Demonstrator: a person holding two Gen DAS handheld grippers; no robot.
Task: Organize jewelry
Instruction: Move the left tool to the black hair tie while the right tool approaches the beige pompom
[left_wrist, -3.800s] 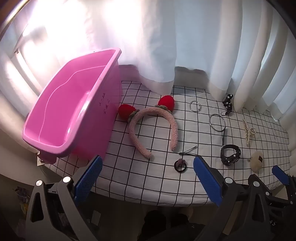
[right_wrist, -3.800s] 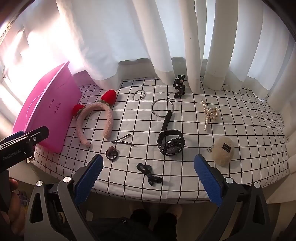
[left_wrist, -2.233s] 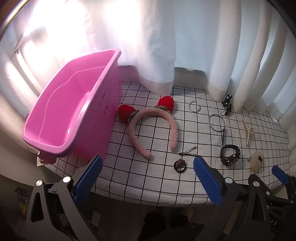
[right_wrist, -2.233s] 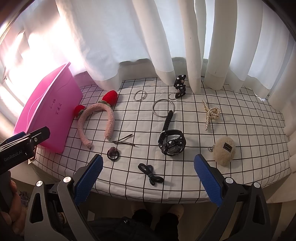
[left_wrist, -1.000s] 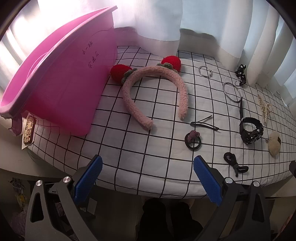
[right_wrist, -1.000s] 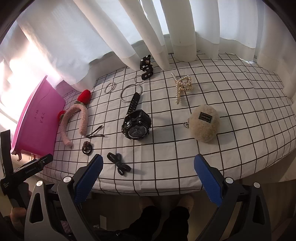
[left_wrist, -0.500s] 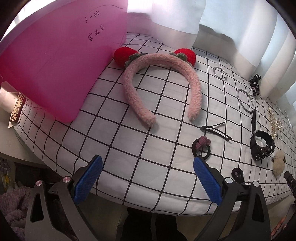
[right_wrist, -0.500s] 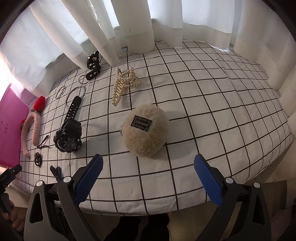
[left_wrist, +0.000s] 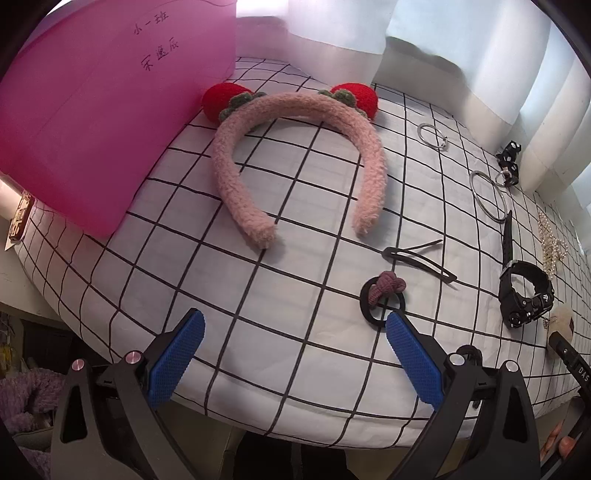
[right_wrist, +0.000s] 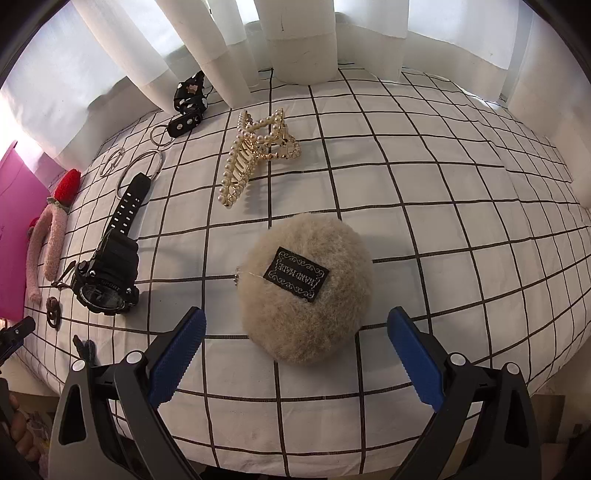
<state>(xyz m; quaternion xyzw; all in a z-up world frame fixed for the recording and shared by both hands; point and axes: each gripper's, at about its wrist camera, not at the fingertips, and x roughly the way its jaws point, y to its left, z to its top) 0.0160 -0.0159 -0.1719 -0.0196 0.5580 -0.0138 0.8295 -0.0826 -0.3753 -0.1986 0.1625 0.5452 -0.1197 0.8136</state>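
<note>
In the left wrist view, the left gripper (left_wrist: 293, 343) hangs over the near edge of the checked tablecloth (left_wrist: 295, 206), its blue pads spread wide and gripping nothing. A fuzzy pink headband (left_wrist: 295, 147) with two red strawberry ears lies ahead of it, open ends pointing toward the camera. The pink bin (left_wrist: 110, 110) stands to its left, one strawberry touching or almost touching the wall. Just beyond the gripper's right pad (left_wrist: 413, 360) sits a black ring hair tie with a mauve knot (left_wrist: 384, 295), and a black snap clip (left_wrist: 419, 258) lies a little farther off. At the right edge, small and distorted, are a black digital watch (left_wrist: 524, 291), a large silver hoop (left_wrist: 487, 195) and a smaller ring (left_wrist: 432, 134); what looks like a studded black strap (left_wrist: 509, 162) lies by the curtain.

In the right wrist view, the right gripper (right_wrist: 295, 347) is likewise wide apart and empty. A beige fluffy pompom (right_wrist: 306, 295) with a black label sits between and just ahead of its pads. Beyond it lies a pearl claw clip (right_wrist: 258, 155), with the watch (right_wrist: 110, 266) to the left.
</note>
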